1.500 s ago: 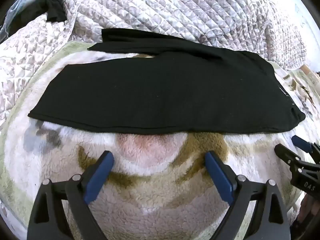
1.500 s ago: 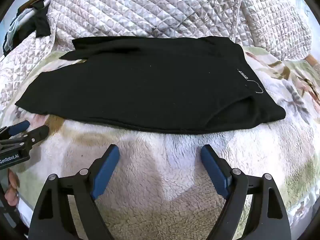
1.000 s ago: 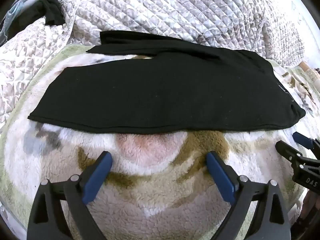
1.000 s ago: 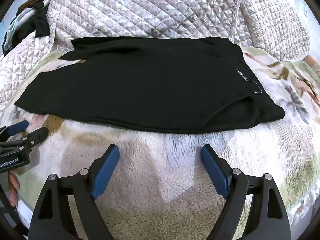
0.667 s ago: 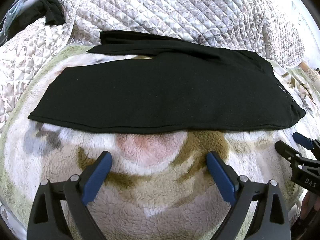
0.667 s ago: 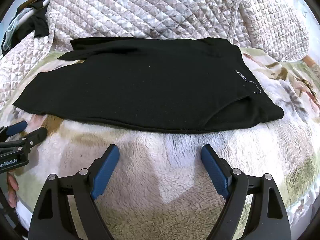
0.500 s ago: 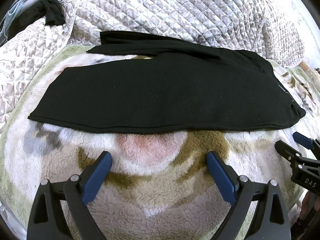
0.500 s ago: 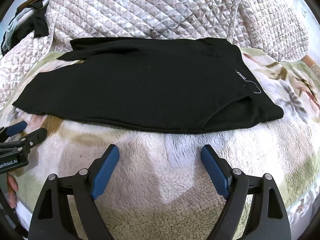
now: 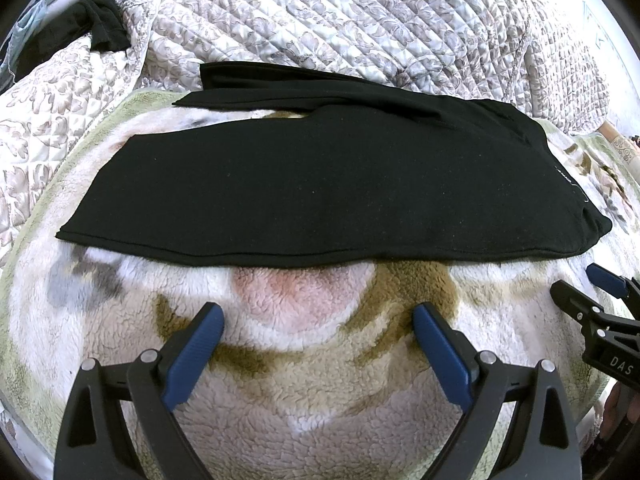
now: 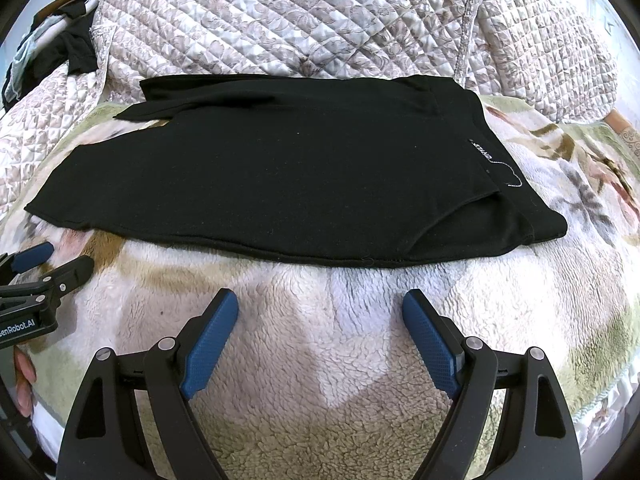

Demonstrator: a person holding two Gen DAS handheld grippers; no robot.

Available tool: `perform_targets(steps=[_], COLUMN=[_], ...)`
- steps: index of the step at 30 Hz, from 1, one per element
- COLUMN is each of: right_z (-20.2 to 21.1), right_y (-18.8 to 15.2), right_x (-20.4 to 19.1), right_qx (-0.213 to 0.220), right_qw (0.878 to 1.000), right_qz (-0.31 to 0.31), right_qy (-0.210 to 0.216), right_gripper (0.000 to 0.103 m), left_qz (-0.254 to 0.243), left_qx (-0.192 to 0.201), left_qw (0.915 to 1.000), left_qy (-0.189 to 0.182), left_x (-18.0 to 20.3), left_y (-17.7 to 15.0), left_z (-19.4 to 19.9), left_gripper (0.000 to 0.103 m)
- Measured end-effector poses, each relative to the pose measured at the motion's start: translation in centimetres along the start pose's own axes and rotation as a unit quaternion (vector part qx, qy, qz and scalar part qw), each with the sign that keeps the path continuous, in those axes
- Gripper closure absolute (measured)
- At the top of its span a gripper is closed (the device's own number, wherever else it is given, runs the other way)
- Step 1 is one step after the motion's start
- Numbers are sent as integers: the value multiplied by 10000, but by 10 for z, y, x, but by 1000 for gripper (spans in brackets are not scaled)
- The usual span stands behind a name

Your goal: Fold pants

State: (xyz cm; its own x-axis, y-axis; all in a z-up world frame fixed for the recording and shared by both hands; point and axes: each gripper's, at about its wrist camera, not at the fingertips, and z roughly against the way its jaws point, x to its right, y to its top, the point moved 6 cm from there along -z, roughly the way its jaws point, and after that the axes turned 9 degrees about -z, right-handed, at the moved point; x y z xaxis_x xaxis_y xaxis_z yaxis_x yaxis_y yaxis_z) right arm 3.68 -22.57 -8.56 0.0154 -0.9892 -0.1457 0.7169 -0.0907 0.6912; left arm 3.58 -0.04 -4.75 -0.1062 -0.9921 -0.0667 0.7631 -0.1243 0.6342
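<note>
My left gripper [image 9: 318, 316] stands with its blue pads wide apart, holding nothing, hovering over the fleece blanket [image 9: 312, 384] just short of the cloth's near edge. My right gripper [image 10: 320, 300] is spread just as wide and also empty, above the same blanket; its fingers also show at 3 o'clock in the left view. The black pants [image 9: 320, 188] lie flat across the blanket at 12 o'clock from both sets of jaws, legs running out toward 9 o'clock, one leg on top and the other peeking out behind it at 11 o'clock. The waistband, with a small label [image 10: 482, 151] and a loose white thread, sits toward 2 o'clock in my right view. Beyond the pants at 12 o'clock is a quilted floral coverlet [image 10: 320, 20], and a dark garment [image 9: 100, 24] is bunched at 10 o'clock.
</note>
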Motion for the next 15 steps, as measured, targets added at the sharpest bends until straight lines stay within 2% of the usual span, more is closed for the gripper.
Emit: perform_targets(steps=[15], right_z=[1], right_y=[1], right_x=[0], right_qx=[5], right_qw=[10000], right_qz=[5], right_qy=[-7], right_gripper=[19], left_qz=[-3], left_qx=[3], left_qw=[10000], left_qy=[4], left_x=[0], left_y=[0], left_z=[0], left_gripper=[6])
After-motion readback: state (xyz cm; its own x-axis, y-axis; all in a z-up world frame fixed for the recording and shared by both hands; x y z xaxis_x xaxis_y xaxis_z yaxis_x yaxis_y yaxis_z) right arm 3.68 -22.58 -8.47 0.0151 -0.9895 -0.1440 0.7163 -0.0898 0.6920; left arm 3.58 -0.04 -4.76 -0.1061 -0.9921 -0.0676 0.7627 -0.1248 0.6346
